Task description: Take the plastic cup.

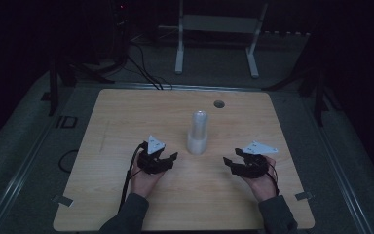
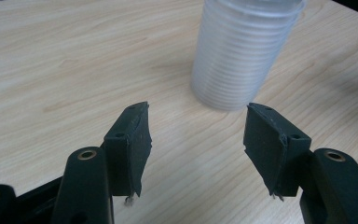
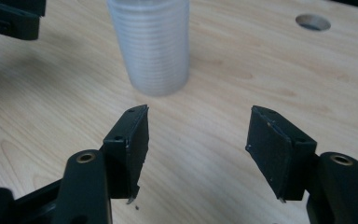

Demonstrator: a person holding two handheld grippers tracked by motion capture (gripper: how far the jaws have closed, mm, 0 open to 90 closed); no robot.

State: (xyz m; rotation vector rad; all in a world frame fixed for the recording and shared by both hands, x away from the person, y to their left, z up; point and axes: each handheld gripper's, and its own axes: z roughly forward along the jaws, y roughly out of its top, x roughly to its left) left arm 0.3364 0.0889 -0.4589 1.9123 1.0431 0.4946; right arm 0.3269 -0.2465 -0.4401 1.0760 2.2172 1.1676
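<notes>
Tall stack of nested translucent plastic cups (image 1: 197, 132), ribbed with fine horizontal rings down its wall, stands upright near the middle of the light wood-grain tabletop (image 1: 126, 122). The stack is round in section and slightly wider at the base; the top is domed and pale. In the left gripper view the same stack (image 2: 242, 51) looks frosted and cloudy, each cup rim showing as a thin ridge, with a soft shadow on the wood beside it. In the right gripper view it (image 3: 151, 44) stands ahead and left of centre.

Left claw (image 1: 168, 158), matt black plastic, sits just left of the stack and a little nearer the person, apart from it. Its jaws are spread wide with nothing between them; the flat rectangular pads (image 2: 133, 135) show rough, slightly frayed lower edges, and brass-coloured rivets mark the arms. A grey three-cornered plate (image 1: 155, 143) rides on top.

Right claw (image 1: 231, 161), same black build, sits right of the stack, also apart from it, jaws spread and empty; its pads (image 3: 272, 144) are blocky with worn corners. Its own grey plate (image 1: 259, 147) lies flatter.

Both hands hold the grippers from below, in dark sleeves.

A round hole (image 1: 218, 104) is cut through the tabletop beyond the stack. The tabletop has rounded corners and a smooth laminate surface with faint grain streaks. A white metal frame (image 1: 214, 29) stands on the grey floor behind.
</notes>
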